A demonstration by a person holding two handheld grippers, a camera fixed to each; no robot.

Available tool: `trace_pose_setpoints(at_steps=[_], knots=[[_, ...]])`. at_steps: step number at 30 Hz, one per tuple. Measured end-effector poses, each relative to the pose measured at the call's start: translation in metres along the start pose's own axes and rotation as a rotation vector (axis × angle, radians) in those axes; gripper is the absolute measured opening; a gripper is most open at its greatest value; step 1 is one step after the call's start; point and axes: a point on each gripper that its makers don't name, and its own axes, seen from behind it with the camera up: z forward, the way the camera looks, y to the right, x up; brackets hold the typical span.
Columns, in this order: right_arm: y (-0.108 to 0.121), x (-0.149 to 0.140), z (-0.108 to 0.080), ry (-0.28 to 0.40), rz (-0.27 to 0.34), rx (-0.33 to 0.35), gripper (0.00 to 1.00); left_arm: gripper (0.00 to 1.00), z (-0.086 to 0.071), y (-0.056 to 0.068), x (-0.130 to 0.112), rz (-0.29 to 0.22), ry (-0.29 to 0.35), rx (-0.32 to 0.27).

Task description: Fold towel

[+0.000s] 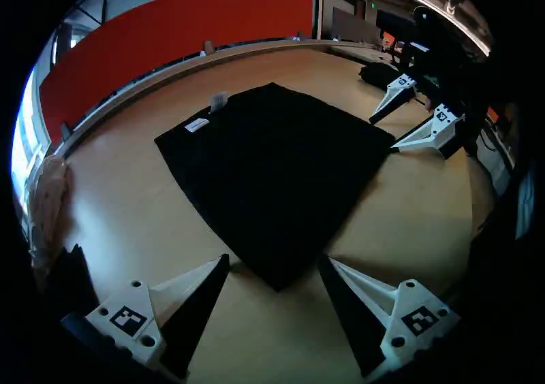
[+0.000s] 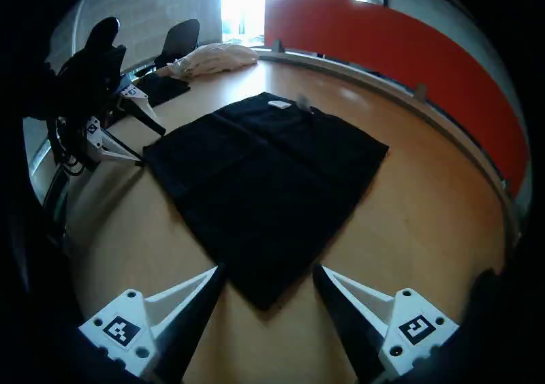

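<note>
Just one towel (image 1: 272, 173); left tongs (image 1: 272, 258), right tongs (image 2: 269, 268) agape.

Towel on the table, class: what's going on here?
A person holds a gripper in each hand over a black towel that lies flat on a wooden table. The left gripper is open, with one towel corner between its fingers. The right gripper is open around a neighbouring corner. Neither has closed on the cloth yet, and nothing is lifted.
</note>
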Motion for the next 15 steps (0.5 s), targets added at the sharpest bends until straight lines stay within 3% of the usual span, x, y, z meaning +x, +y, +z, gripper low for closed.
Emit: trace_pose_setpoints(at_steps=[15], knots=[[-0.0024,0.0001,-0.0013,-0.002,-0.004,0.009,0.91,0.96,0.0001,0.0008,0.0006,-0.015,-0.011,0.01]])
